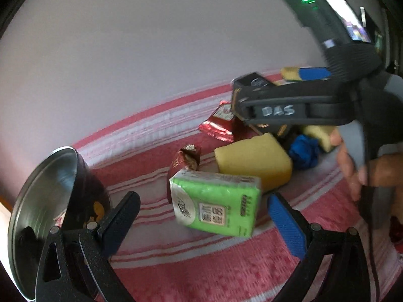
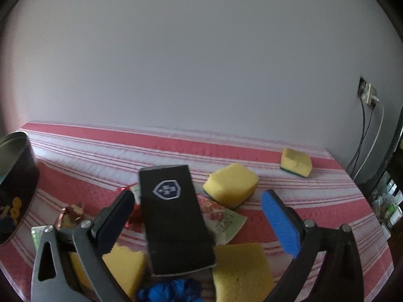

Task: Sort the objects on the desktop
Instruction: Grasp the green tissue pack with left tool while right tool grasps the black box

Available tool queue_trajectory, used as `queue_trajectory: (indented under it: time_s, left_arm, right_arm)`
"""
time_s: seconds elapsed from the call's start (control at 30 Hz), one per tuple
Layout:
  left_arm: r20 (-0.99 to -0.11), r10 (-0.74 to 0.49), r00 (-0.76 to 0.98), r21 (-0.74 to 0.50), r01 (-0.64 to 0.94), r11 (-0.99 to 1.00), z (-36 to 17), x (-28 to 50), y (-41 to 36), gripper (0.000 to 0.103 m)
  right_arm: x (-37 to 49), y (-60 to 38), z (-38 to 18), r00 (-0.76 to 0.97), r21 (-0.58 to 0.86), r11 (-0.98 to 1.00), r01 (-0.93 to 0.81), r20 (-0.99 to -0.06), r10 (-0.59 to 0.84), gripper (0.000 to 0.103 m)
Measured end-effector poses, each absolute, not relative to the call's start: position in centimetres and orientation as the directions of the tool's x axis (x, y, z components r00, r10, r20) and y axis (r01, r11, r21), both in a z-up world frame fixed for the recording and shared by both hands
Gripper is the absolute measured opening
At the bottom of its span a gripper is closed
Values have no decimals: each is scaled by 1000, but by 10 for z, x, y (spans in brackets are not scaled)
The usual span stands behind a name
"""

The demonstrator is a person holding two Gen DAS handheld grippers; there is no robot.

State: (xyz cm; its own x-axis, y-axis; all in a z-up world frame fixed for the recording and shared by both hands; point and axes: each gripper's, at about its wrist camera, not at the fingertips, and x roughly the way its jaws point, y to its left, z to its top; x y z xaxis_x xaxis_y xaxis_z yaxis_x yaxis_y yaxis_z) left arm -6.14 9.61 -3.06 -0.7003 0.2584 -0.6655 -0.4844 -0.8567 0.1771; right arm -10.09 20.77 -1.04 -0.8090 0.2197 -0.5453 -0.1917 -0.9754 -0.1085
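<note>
The left hand-held gripper (image 1: 201,216) stood open around a green tissue pack (image 1: 216,202) on the red-striped cloth (image 1: 201,271). A yellow sponge (image 1: 254,162) lay just behind it, a metal tin (image 1: 45,201) at left, and the right hand-held gripper (image 1: 241,100) over a black box (image 1: 254,81).

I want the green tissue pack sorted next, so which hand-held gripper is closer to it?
Left. The left hand-held gripper is open right around the green tissue pack; the right hand-held gripper sits farther back, over the black box.

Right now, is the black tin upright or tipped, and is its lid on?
Upright with no lid on: the black tin stands on the striped cloth, and its open rim shows the bare metal inside.
</note>
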Motion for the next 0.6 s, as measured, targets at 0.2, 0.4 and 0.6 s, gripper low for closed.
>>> queue_trajectory:
  time_s: [0.2, 0.4, 0.6]
  left_arm:
    - [-742, 289, -605, 31, -462, -886, -39, -89, 85, 102]
    - [-759, 362, -541, -96, -456, -885, -46, -99, 79, 71]
    - [-691, 401, -602, -148, -426, -893, -31, -90, 63, 72]
  right_arm:
    - [-116, 223, -23, -758, 8, -990, -142, -644, 103, 89]
    - [-122, 216, -35, -713, 9, -995, -99, -698, 65, 49]
    - [-101, 223, -17, -796, 64, -990, -125, -602, 62, 49]
